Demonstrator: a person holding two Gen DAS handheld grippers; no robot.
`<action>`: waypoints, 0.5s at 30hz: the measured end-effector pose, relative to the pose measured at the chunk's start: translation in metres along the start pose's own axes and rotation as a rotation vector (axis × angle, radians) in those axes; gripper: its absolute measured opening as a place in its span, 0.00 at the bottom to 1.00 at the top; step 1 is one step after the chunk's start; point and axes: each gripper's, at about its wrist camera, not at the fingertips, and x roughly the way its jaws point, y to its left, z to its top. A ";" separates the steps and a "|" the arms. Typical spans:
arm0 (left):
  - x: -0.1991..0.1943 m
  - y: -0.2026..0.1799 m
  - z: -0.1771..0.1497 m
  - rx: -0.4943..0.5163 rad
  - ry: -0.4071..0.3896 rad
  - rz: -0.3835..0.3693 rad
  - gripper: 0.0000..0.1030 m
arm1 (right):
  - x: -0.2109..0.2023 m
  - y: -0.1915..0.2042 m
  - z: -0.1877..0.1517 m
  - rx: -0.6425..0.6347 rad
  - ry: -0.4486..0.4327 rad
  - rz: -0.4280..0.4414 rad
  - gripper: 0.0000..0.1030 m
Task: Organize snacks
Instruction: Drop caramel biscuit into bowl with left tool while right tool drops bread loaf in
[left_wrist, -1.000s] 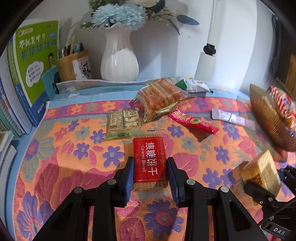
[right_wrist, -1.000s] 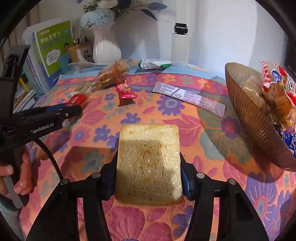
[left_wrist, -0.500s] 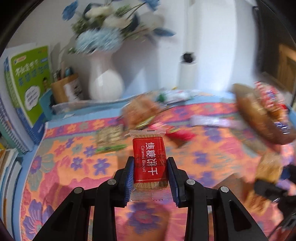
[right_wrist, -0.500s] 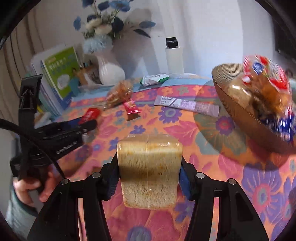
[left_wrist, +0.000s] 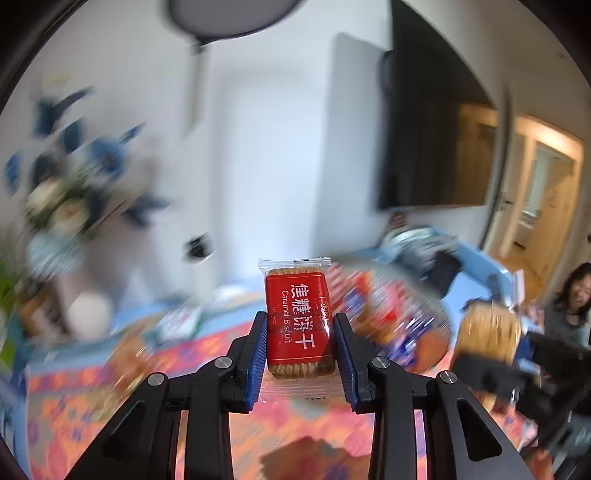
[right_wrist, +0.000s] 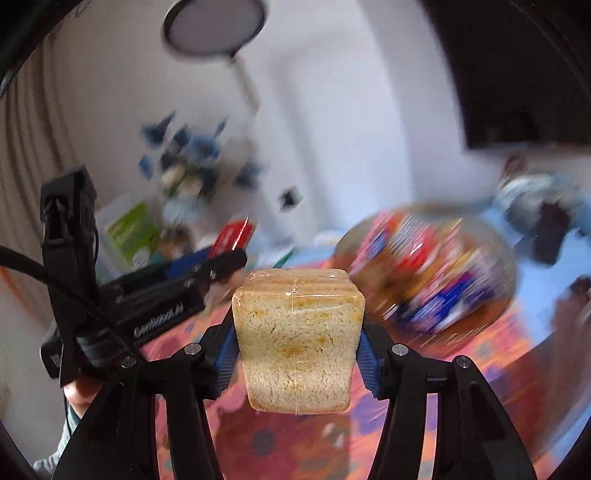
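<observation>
My left gripper (left_wrist: 299, 354) is shut on a red caramel biscuit packet (left_wrist: 297, 321) and holds it high above the table. My right gripper (right_wrist: 295, 343) is shut on a wrapped slice of bread (right_wrist: 297, 339), also lifted clear of the table. The bread shows in the left wrist view (left_wrist: 487, 336) at the right. The left gripper with its red packet (right_wrist: 232, 236) shows at the left of the right wrist view. A brown wicker basket (right_wrist: 491, 306) full of snack packets sits blurred ahead to the right; it also shows in the left wrist view (left_wrist: 432, 339).
The floral tablecloth (right_wrist: 461, 373) lies below both grippers. A vase of blue flowers (left_wrist: 74, 192) and a green book (right_wrist: 129, 229) stand at the back left. A person (left_wrist: 572, 306) sits at the far right. The background is motion-blurred.
Both grippers have risen and tilted upward with their snacks, so the wall and ceiling lamp fill the views. The basket now lies closer ahead of both.
</observation>
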 end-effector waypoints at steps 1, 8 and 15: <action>0.011 -0.010 0.012 0.012 -0.005 -0.035 0.32 | -0.008 -0.013 0.021 0.003 -0.046 -0.079 0.52; 0.087 -0.039 0.051 0.026 0.036 -0.161 0.32 | 0.010 -0.077 0.079 0.107 -0.094 -0.334 0.52; 0.138 -0.039 0.067 0.039 0.072 -0.138 0.83 | 0.071 -0.129 0.098 0.215 0.008 -0.411 0.62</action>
